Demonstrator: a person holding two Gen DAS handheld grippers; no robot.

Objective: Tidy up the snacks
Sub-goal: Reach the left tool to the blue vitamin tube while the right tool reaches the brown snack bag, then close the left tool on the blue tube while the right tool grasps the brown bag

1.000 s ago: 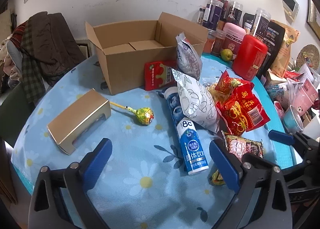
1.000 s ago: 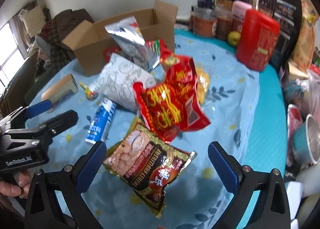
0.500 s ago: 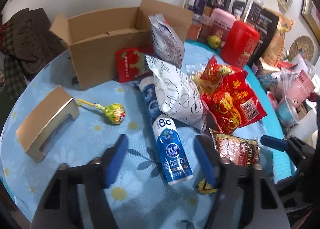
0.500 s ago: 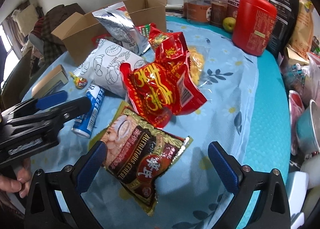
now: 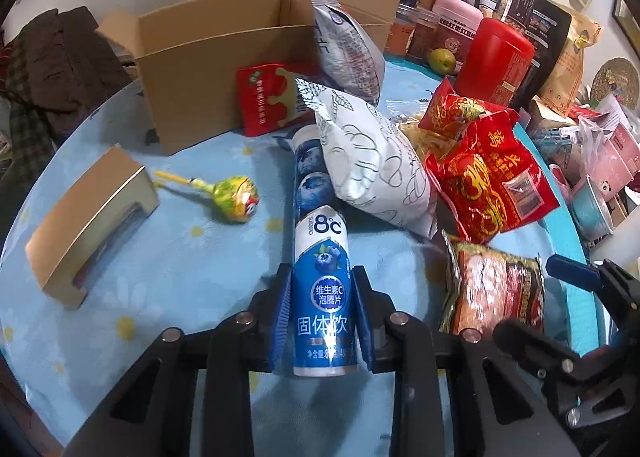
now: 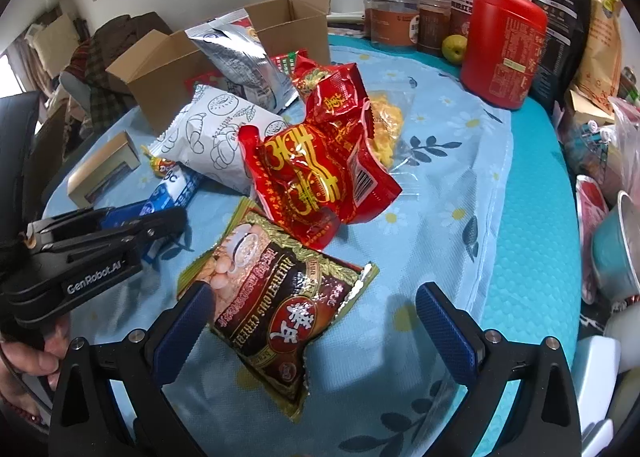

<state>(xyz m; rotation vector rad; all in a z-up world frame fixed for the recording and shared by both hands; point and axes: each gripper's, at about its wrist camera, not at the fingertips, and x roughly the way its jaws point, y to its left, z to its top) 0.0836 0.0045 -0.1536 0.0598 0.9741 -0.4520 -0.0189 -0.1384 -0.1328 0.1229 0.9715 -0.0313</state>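
- Two blue tubes lie end to end on the bench [image 5: 168, 257]; the far one is half hidden under the white bread packet [image 5: 376, 165], so only its blueberry print shows.
- Near blue tube [image 5: 323, 297] lies flat on the flowered cloth, long axis running straight away from the left camera, its "8°C" end pointing toward the cardboard box [image 5: 224, 57], its base end nearest the lens.
- Left tongs [image 5: 322, 321] have just been closing and now clamp that tube, one blue pad pressed on each side of its lower half.
- From the right camera the tube [image 6: 172, 189] is mostly covered by the left tongs [image 6: 132, 225]; only a slice of its label shows.
- Right tongs [image 6: 316, 313] stand wide apart above the cereal packet [image 6: 276, 289], gripping nothing; whether the left finger [image 6: 180, 321] touches the packet's edge I cannot tell.
- Inside of the box is out of sight behind its front wall.
- Lollipop [image 5: 234, 197] lies just left of the tubes, slightly blurred.
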